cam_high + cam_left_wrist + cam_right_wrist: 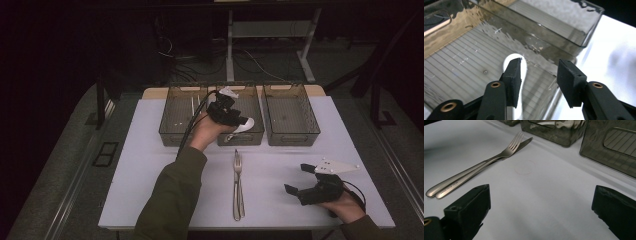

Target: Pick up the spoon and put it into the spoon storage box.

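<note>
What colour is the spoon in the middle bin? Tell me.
White; the spoon shows best in the left gripper view, lying in the smoky translucent middle bin.

No text, label, brand or number can be read anywhere. The fork (474, 168) handle carries a small stamped mark in the right gripper view, too small and blurred to make out.

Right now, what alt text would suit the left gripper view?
The left gripper, jaws apart, hangs over a smoky clear bin with a white spoon lying inside, beside one jaw. A second bin stands behind, on a white table.
</note>
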Available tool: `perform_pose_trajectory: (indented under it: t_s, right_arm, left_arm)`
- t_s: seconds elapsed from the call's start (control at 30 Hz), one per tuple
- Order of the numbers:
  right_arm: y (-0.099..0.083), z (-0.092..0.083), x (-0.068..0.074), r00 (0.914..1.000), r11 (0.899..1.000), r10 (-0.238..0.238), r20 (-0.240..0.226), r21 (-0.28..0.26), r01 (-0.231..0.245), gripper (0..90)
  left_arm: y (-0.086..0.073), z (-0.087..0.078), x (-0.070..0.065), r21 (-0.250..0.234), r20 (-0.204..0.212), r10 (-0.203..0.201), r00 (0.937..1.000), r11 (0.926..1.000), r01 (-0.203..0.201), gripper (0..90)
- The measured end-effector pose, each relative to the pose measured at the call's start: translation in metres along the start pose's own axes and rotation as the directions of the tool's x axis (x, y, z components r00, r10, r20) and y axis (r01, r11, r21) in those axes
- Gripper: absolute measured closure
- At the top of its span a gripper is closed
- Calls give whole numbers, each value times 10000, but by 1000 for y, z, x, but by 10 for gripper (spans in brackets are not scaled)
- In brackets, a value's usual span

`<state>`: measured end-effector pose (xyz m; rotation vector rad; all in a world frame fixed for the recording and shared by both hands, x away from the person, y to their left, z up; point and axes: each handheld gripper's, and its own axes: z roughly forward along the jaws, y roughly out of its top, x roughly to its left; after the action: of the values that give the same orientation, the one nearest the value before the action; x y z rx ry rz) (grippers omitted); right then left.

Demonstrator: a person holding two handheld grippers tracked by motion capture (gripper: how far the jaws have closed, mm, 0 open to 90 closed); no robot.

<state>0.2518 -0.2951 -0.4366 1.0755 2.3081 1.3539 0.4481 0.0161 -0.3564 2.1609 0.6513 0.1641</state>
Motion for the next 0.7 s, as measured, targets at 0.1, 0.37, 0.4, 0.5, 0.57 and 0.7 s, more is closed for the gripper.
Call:
perform_pose_trajectory:
  t_s: [0.1, 0.37, 0.4, 0.5, 0.57, 0.7]
  right_arm:
    - [0, 0, 0, 10000, 10000, -4, 6, 18, 4, 19]
    - [1, 1, 0, 10000, 10000, 33, 33, 15, -33, 20]
    - [1, 1, -1, 10000, 10000, 29, 31, 3, -29, 20]
    - [3, 1, -1, 10000, 10000, 19, -1, -2, -19, 19]
    - [4, 2, -1, 10000, 10000, 49, 6, -10, -49, 19]
    - [4, 3, -1, 10000, 10000, 16, -7, -1, -16, 19]
  left_arm:
    - [-2, -9, -4, -283, 134, 18, 9999, 9996, -15, 479]
    - [-11, -32, -21, -653, 235, 378, 9990, 9972, -362, 399]
    - [-13, -34, -24, -671, 242, 336, 9991, 9972, -319, 389]
    - [-21, -41, -30, -757, 330, 409, 9986, 9964, -383, 369]
    - [-27, -45, -34, -771, 336, 469, 9983, 9960, -442, 350]
    - [-43, -52, -41, -848, 425, 642, 9970, 9946, -604, 331]
